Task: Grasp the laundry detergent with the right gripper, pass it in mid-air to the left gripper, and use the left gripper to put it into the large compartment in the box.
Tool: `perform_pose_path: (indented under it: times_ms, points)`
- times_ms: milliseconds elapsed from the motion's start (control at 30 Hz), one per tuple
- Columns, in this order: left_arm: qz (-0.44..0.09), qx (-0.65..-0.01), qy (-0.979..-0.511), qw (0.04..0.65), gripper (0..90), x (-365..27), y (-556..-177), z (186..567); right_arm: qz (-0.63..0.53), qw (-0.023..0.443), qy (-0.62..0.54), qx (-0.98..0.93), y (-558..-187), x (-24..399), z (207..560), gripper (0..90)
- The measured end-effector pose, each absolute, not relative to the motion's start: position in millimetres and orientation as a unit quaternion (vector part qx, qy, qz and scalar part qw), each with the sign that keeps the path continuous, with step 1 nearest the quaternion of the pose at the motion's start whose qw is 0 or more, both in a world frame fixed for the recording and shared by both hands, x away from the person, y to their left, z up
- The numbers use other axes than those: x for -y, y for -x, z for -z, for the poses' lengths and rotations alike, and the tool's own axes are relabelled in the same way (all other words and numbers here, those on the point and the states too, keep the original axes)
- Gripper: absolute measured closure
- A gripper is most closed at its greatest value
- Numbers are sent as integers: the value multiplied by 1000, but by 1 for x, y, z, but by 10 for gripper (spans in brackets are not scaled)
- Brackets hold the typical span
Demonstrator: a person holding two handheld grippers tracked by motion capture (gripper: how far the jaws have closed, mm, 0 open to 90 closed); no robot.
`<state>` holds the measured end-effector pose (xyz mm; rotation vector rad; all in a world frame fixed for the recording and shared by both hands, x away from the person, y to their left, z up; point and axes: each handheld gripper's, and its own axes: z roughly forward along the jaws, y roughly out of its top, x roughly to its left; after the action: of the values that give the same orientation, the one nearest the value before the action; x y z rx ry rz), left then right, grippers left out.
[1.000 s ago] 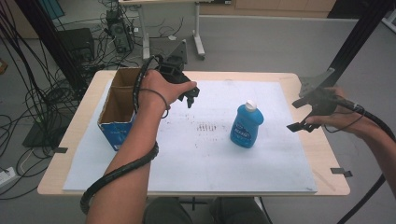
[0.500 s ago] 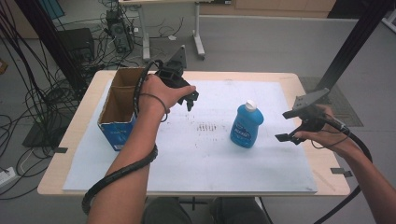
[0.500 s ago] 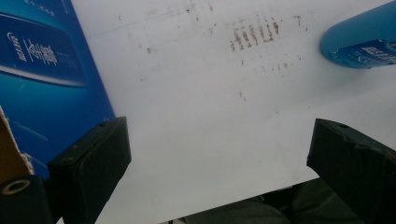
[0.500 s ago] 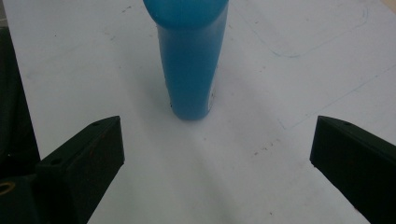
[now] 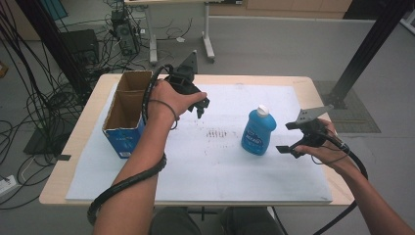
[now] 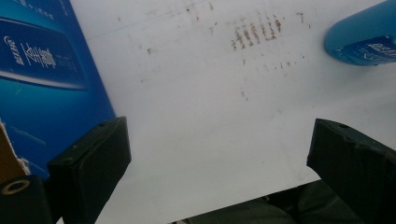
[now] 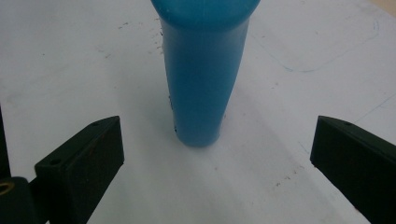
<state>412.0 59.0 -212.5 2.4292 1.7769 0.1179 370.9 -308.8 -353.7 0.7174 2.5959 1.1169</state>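
A blue bottle (image 5: 258, 131) with a white cap stands upright on the white sheet (image 5: 210, 161), right of centre. My right gripper (image 5: 288, 137) is open just to the bottle's right, a short gap away. In the right gripper view the bottle (image 7: 203, 74) stands ahead, centred between the spread jaws of that gripper (image 7: 217, 172). My left gripper (image 5: 202, 108) hangs open above the sheet beside an open cardboard box (image 5: 126, 110) with blue sides. The left gripper view has the box's blue side (image 6: 42, 70) at left and the bottle (image 6: 362, 39) at far top right, with nothing between the gripper's jaws (image 6: 219, 172).
Brown smudges (image 5: 218, 133) mark the sheet between box and bottle. The wooden table (image 5: 320, 105) ends just beyond the sheet on the right. Cables, a desk frame (image 5: 208, 44) and a black post (image 5: 362, 54) stand on the floor behind.
My right gripper has moved left and down toward the bottle, still open. The left gripper has barely shifted.
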Motion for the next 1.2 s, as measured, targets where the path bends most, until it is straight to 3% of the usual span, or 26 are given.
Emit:
perform_pose_path:
  times_ms: [1200]
  points:
    - [-41,-592,-803,57,63,-64,-412,221,-461,155,-262,-833,-377,268,389,17]
